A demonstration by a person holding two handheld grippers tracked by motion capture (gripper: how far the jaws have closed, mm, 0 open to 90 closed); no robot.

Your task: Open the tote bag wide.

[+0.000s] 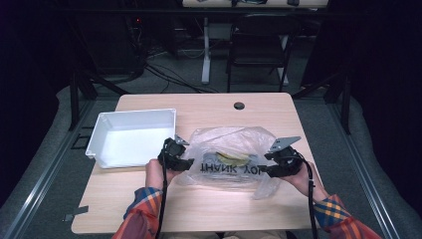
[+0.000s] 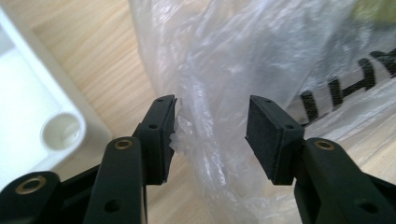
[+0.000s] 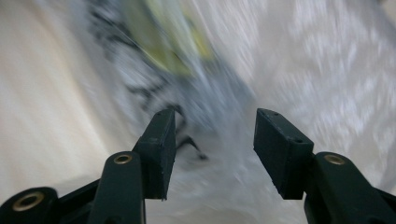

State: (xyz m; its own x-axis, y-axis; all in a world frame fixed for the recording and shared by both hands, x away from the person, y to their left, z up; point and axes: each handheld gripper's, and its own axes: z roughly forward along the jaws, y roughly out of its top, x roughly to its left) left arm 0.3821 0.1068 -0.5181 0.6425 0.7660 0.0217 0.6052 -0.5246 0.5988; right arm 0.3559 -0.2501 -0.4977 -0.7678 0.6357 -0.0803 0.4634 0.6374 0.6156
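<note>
Light wood table (image 1: 209,204), dark room behind, a folding chair past the far edge. White bin (image 1: 107,130) sits on the table's left half, open side up.

Left gripper (image 1: 185,162): just right of the bin's near corner, at the left edge of the clear plastic bag (image 1: 234,144). In the left gripper view its jaws stand apart; a crumpled fold of the bag (image 2: 205,93) runs up between them, brushing the left pad (image 2: 163,135), clear of the right pad. Not clamped.

Bag lies flat between the two grippers, printed black lettering facing up, a yellow-green item (image 1: 233,158) inside near the middle.

Right gripper (image 1: 266,170): at the bag's right edge. Right gripper view is motion-blurred; jaws are apart, bag film (image 3: 327,70) beneath and ahead of them, nothing pinched.
</note>
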